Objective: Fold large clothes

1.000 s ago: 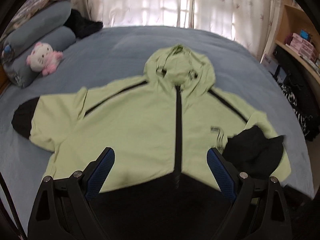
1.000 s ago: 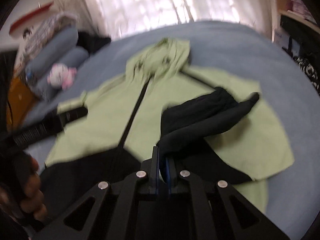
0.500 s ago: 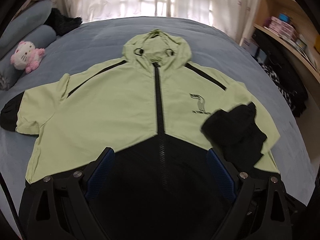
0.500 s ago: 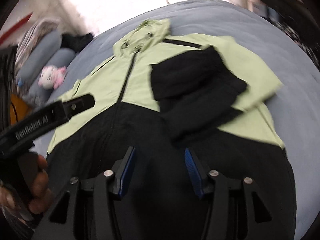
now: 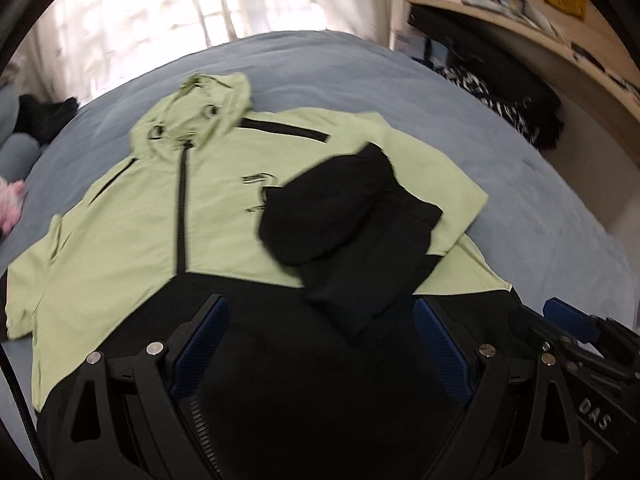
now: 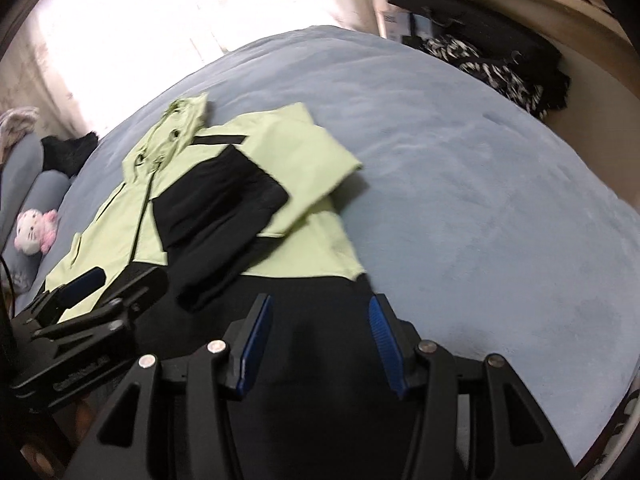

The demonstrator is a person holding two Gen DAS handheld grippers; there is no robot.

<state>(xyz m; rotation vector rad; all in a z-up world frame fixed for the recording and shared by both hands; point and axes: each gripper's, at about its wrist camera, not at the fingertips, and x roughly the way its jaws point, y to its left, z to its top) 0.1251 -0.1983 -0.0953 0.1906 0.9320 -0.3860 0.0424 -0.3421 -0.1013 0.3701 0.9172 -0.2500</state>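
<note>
Fold of a hooded jacket, mid-sequence. The green-and-black jacket (image 5: 168, 240) is lying front-up and zipped on the grey-blue bed (image 6: 460, 184), hood toward the curtained window and black hem toward the two grippers. One black-cuffed sleeve (image 5: 352, 232) is lying folded across the chest on the right-hand side, its end pointing toward the hem; the opposite sleeve is seen spread outward at the left edge of the left wrist view, only partly in frame.

The left gripper (image 5: 320, 344) is being held above the black hem panel with its jaws wide apart and nothing between the blue pads (image 5: 202, 340). The right gripper (image 6: 318, 344) is being held over the hem's right portion, jaws parted and empty; the cloth below is not being touched, as far as the blurred frames allow.

The step in hand is judged to be the transfer to the unfolded sleeve, or to the hem for the lengthwise fold; which one cannot be told. For either to be done well, a single layer near the cuff or hem corner is being sought, so that the cloth is pinched at its edge and not bunched. The folded sleeve is best left undisturbed: it is being crossed closely by both tools. The slippery shell fabric is likely to slide, so low, slow carrying is advised, with both corners moved level.
</note>
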